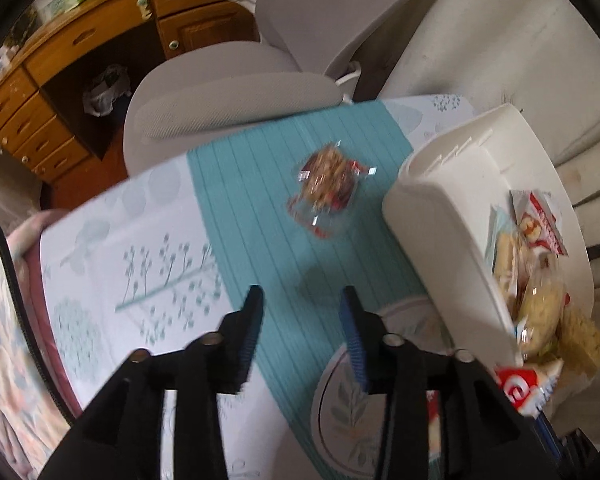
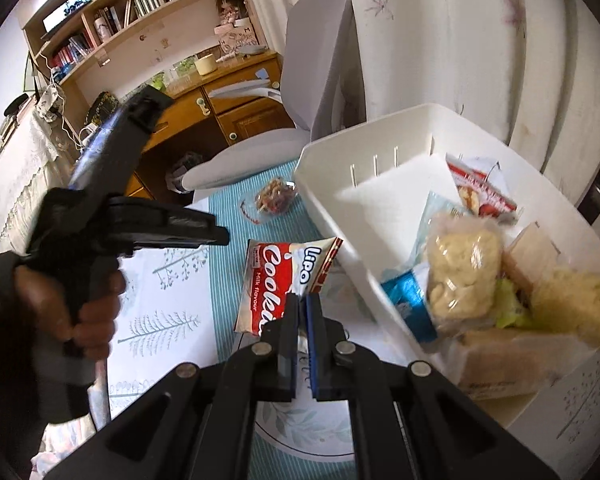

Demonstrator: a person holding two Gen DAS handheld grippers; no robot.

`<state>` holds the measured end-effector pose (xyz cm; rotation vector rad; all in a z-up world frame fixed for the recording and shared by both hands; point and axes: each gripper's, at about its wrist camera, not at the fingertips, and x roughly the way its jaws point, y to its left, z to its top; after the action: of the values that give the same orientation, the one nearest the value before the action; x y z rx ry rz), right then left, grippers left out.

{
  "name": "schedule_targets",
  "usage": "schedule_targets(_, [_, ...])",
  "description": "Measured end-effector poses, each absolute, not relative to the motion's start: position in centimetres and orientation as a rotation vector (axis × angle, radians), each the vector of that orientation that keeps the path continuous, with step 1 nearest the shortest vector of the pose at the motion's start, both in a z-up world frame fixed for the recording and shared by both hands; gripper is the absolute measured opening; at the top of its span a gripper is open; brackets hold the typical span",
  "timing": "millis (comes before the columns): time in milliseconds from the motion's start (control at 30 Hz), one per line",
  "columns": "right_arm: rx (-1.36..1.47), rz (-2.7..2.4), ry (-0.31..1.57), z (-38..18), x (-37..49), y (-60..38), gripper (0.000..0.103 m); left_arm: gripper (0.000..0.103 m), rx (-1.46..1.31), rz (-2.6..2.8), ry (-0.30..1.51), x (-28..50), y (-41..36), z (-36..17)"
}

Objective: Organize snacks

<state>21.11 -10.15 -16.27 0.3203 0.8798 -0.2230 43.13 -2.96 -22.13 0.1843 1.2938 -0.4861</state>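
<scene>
Left gripper (image 1: pixel 300 300): fingers apart, empty, lower centre.
Clear-wrapped nut snack (image 1: pixel 327 186): loose on the desk (image 1: pixel 148 240), mid-frame, still to bin.
Right gripper (image 2: pixel 303 300): fingers clamped on red-and-white cookie packet (image 2: pixel 278 280), centre.
White plastic bin (image 2: pixel 380 148): right, already holding several snacks.

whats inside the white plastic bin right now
The white plastic bin holds wrapped snacks: a pale puffed-rice cake, a red-and-white packet, a blue foil pack, a tan box. Whatever lies beneath the pile is covered.
</scene>
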Motion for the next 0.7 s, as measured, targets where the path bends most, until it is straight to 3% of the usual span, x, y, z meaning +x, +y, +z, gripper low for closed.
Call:
schedule_targets(67, [0.316, -0.210, 0.875, -15.7, 21.4, -10.7, 0.004, 0.059, 0.207, -0.486, 1.270, 44.0, -4.1, -22.1])
schedule_targets(300, [0.327, -0.191, 0.858, -14.8, 22.0, -12.8, 0.004, 0.061, 0.297, -0.513, 1.183, 46.1, -7.5, -22.8])
schedule_targets(700, [0.394, -0.223, 0.797, -15.7, 22.0, -16.5, 0.004, 0.061, 0.295, -0.520, 1.181, 48.2, -9.4, -26.0])
